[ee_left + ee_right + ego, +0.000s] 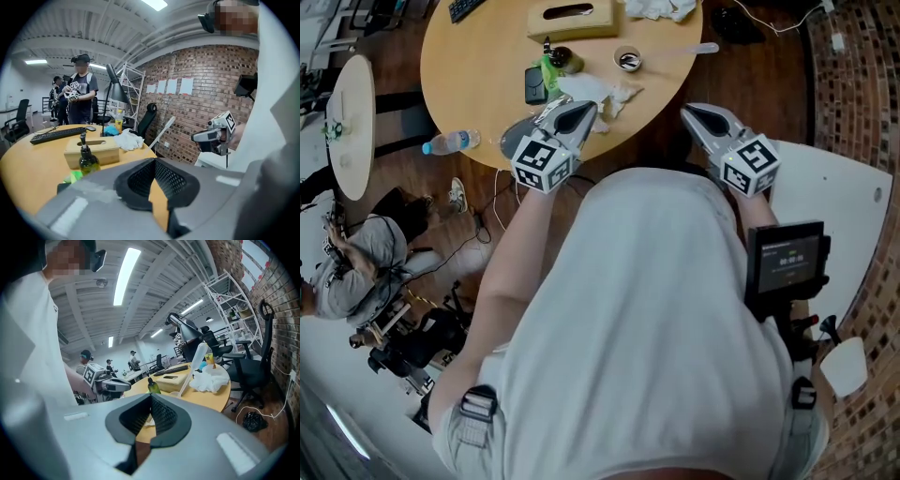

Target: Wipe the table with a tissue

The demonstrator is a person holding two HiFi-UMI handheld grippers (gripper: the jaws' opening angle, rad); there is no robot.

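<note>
A round wooden desk (pixel 469 84) is seen ahead. A crumpled tissue (pixel 598 92) is spotted at its near edge, just beyond the left tool (pixel 583 111) (pressed together, empty). The right tool (pixel 694 114) is likewise pressed together, empty.

We see a counter (pixel 487 56) of smooth pale wood with a soft sheen, and a tissue box (pixel 572 19) of matt wood. The tissue (pixel 595 91) is crumpled white paper. The left gripper (pixel 581 109) and right gripper (pixel 695 112) have matt grey plastic shells, and their fingers (pixel 140 180) carry black ribbed pads. The bottle (pixel 88 161) is glossy green. The wall (pixel 206 98) is rough brick.
</note>
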